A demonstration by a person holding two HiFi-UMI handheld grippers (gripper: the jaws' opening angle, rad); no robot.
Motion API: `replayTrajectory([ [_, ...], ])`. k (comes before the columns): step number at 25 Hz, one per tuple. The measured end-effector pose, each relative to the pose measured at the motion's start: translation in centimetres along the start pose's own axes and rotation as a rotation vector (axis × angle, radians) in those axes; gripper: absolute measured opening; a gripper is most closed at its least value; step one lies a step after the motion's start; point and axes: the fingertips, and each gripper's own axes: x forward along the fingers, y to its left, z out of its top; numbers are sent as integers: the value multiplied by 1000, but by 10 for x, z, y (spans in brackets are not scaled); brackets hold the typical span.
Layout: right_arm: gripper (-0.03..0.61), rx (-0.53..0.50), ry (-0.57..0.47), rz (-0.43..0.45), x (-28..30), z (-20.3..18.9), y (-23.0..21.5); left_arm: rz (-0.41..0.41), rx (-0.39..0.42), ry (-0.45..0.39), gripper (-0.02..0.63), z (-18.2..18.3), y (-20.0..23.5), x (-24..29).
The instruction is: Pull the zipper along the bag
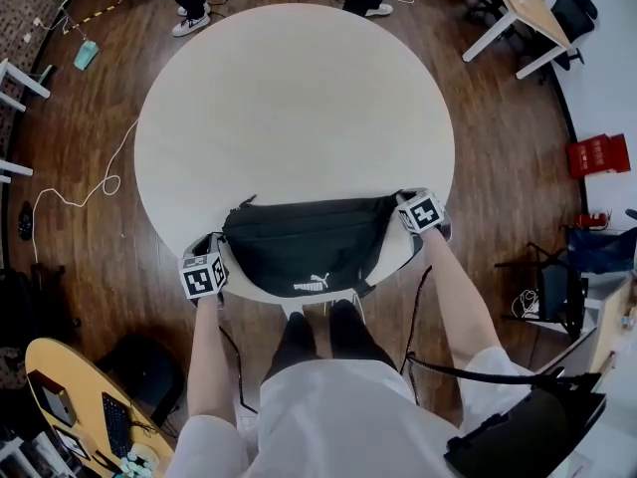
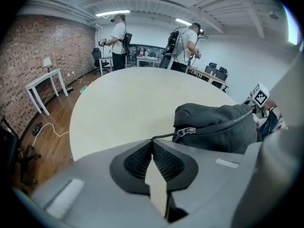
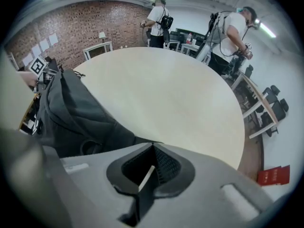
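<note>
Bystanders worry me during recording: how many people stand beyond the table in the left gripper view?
2. The left person stands beyond the far edge of the table; the right person stands near a desk. More may be out of view.

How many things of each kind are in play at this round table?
Round table: 1
Black bag: 1
Handheld grippers: 2 (left gripper shut on the zipper pull, right gripper shut on the bag's other end)
Total: 4
</note>
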Motion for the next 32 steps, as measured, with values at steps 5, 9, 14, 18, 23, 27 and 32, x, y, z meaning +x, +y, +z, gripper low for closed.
replayTrajectory([
  [5, 16, 82, -102, 34, -16, 4, 9, -33, 23, -34, 37, -3, -13, -22],
  [9, 72, 21, -212, 17, -50, 29, 24, -75, 53, -85, 147, 3, -23, -43],
  [14, 84, -16, -340, -21, -111, 34, 55, -109, 103, -177, 149, 7, -43, -88],
  [18, 84, -38, -468, -5, -171, 30, 104, -146, 150, -278, 141, 12, -71, -137],
  [23, 43, -108, -616, 38, -244, 8, 164, -193, 230, -415, 81, 13, -136, -204],
  [27, 6, -130, -756, 80, -309, -33, 201, -216, 275, -509, 57, -7, -202, -264],
  [32, -8, -142, -908, 148, -392, -94, 239, -210, 249, -608, 18, -47, -291, -342],
])
